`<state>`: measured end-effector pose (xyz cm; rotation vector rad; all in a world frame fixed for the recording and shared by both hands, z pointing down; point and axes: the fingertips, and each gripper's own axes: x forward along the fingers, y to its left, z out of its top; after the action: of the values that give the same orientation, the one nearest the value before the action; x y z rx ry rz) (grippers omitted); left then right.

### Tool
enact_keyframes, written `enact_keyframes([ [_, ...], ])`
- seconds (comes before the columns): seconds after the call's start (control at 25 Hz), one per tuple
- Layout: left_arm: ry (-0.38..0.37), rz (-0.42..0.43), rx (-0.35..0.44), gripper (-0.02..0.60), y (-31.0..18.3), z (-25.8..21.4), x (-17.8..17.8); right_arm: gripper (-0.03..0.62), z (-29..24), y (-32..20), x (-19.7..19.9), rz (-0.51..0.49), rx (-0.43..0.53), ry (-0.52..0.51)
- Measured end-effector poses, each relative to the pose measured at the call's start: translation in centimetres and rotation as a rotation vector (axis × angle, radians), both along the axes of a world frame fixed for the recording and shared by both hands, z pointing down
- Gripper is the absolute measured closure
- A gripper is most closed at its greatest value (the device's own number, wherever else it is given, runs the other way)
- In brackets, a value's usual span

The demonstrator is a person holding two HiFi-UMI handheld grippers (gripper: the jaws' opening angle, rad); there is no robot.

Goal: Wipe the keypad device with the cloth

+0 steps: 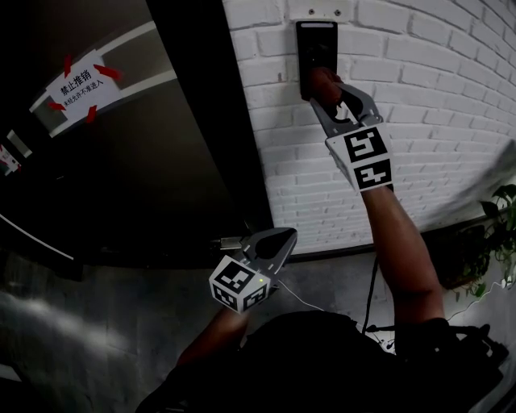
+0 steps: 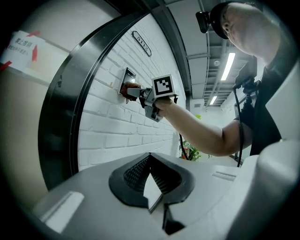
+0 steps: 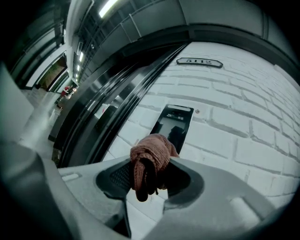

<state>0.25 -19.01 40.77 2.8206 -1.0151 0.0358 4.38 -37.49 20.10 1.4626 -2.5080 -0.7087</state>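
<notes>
the right gripper (image 1: 326, 90) clenches the reddish cloth (image 3: 150, 157) against the keypad device's (image 1: 316, 39) lower half — the left gripper (image 1: 284, 236), jaws together and empty, hangs well below the device, beside the brick wall (image 1: 443, 89).

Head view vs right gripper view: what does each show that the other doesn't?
Head view only: the left gripper held low, the person's right forearm, and a plant at the right edge. Right gripper view only: the number plate above the keypad device, and ceiling lights. Both: the right gripper shut on the cloth, raised to the keypad device on the white brick wall, beside the dark door.
</notes>
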Motion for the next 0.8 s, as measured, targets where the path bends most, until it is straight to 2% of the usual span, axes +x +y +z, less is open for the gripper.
enact_keyframes([
  [0.8, 0.005, 0.012, -0.012, 0.565, 0.6, 0.1, -0.3, 0.45, 4.2, 0.2, 0.1, 0.016, -0.117, 0.029],
])
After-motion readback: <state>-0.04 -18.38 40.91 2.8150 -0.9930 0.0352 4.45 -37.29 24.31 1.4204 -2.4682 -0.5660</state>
